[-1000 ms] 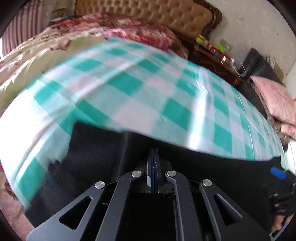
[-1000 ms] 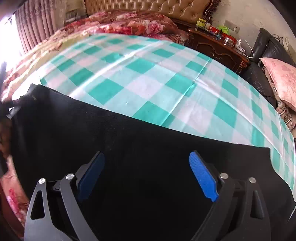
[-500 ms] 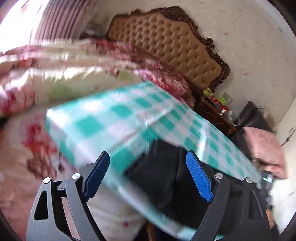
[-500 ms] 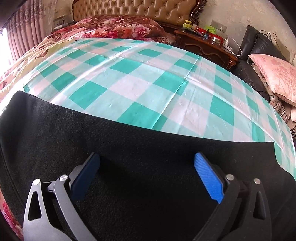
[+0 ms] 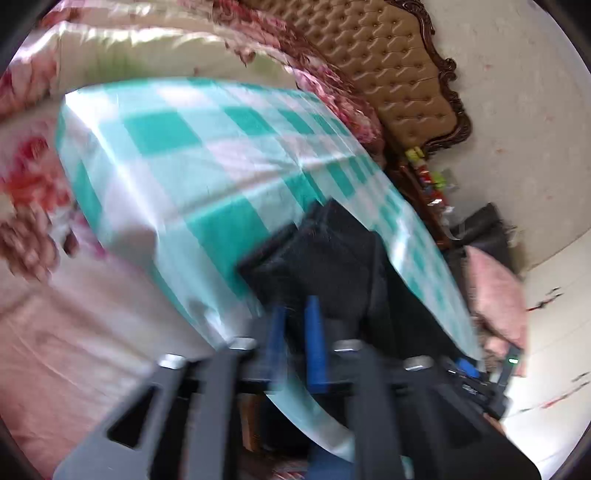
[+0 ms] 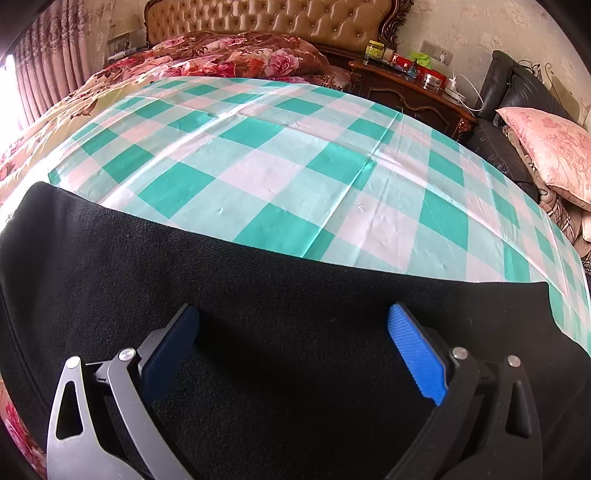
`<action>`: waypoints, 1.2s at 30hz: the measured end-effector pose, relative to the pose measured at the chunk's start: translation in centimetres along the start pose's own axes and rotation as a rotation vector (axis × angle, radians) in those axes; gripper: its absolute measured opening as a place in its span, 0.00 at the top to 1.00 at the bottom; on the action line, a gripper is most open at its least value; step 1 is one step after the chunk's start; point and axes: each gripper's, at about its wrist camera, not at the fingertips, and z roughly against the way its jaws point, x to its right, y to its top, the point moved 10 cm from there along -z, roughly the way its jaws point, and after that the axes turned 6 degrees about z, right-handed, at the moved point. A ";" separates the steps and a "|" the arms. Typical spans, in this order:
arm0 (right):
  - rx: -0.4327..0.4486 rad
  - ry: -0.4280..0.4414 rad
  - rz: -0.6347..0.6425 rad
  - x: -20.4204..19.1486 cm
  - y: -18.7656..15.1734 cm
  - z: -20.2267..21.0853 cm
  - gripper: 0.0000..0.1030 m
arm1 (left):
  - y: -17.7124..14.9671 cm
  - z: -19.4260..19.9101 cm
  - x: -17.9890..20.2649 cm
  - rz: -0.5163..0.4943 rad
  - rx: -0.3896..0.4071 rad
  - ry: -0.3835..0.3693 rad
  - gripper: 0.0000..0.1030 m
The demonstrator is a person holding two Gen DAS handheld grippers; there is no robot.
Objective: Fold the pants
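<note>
The black pants lie folded flat on the green-and-white checked sheet, along its near edge. My right gripper is open and empty, its blue pads just above the cloth. In the blurred, tilted left wrist view the pants show as a dark stack at the sheet's edge. My left gripper sits at the near left end of the pants. Its blue fingers are nearly together with a narrow gap, and nothing shows between them.
A floral quilt and a tufted headboard lie at the far end. A dark nightstand with bottles stands at the back right, beside a black chair with a pink pillow.
My left gripper let go of the pants, opened and swung out to their left end, and its fingers have now closed to a narrow gap. My right gripper stayed open and dropped slightly.
</note>
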 end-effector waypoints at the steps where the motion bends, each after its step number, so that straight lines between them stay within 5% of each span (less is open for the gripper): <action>1: 0.000 -0.001 0.001 0.0 0.0 0.0 0.02 | 0.2 0.3 0.3 -0.015 0.008 0.011 0.96; 5: 0.001 0.000 0.000 0.0 0.0 0.0 0.02 | 0.6 0.7 2.1 -0.154 0.036 0.121 0.97; 10: 0.000 -0.002 0.001 0.0 0.0 0.0 0.02 | 1.8 3.5 5.6 -0.332 0.171 0.102 0.96; 15: -0.001 -0.002 0.001 -0.1 0.1 0.0 0.02 | 1.6 -0.4 1.3 -0.194 0.047 0.111 0.95; 19: 0.011 -0.020 0.017 -0.8 0.5 1.3 0.09 | 1.3 -0.1 0.3 -0.159 0.052 0.106 0.92; 23: 0.086 0.159 0.086 -6.8 2.3 3.8 0.11 | 1.7 -0.8 -0.2 -0.160 0.056 0.138 0.88; 26: 0.041 0.107 0.154 -9.2 2.7 2.2 0.14 | 2.3 -0.3 -0.2 -0.178 0.107 0.223 0.79; 28: -0.001 0.078 0.155 -9.4 2.6 0.5 0.20 | 2.8 1.2 0.7 -0.229 0.177 0.310 0.71; 31: 0.011 0.052 0.135 -9.3 3.4 0.2 0.17 | 2.5 2.7 6.0 -0.417 0.250 0.279 0.49; 34: 0.024 0.034 0.145 -9.5 3.5 -0.1 0.17 | 0.4 0.6 10.4 -0.585 0.184 0.238 0.49; 35: 0.024 0.039 0.140 -9.4 3.5 -0.1 0.17 | -0.1 -0.3 11.1 -0.611 0.156 0.241 0.53; 36: 0.024 0.042 0.139 -9.3 3.4 -0.2 0.17 | -0.6 -1.8 11.6 -0.633 0.116 0.254 0.68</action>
